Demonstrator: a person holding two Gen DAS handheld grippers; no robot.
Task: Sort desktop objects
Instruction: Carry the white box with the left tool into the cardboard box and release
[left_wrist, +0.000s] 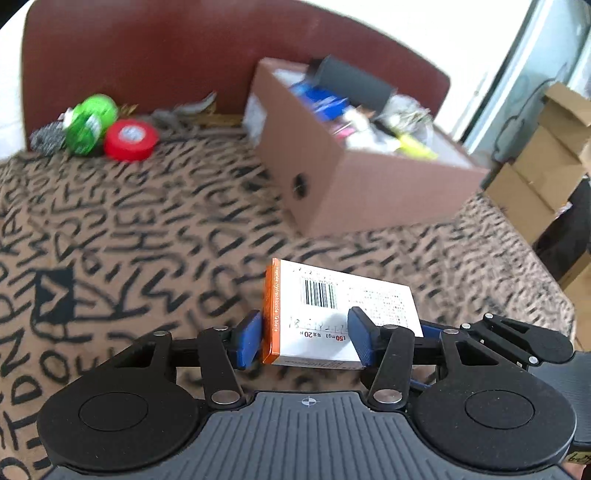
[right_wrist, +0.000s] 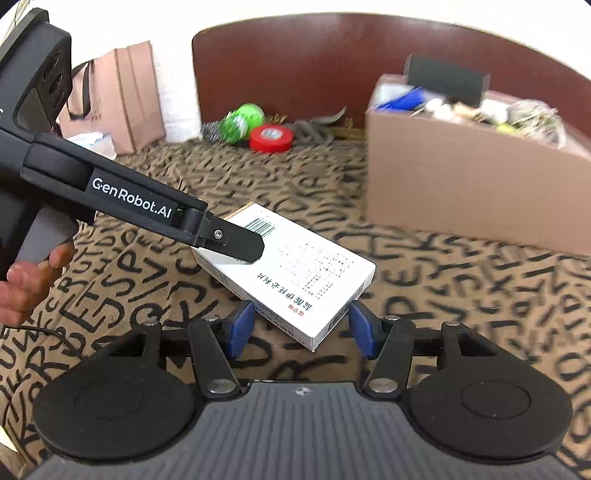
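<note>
A flat white cardboard medicine box with an orange side strip and a printed barcode (left_wrist: 343, 314) is gripped across its width by the blue pads of the left gripper (left_wrist: 304, 338), and it is held tilted above a brown cloth printed with black letters (left_wrist: 147, 221). In the right wrist view the same box (right_wrist: 295, 273) is seen with the black finger of the left gripper lying over its barcode end, while the near corner of the box points into the gap of the right gripper (right_wrist: 301, 326); the jaws of the right gripper are spread wide, and whether its pads touch the box cannot be told. An open brown cardboard carton filled with mixed items (left_wrist: 369, 177) is set further back on the cloth, to the right. A red roll of tape (left_wrist: 131, 140) and a green roll of tape (left_wrist: 90, 123) lie side by side at the far left, against a dark red curved backboard (left_wrist: 166, 55).
</note>
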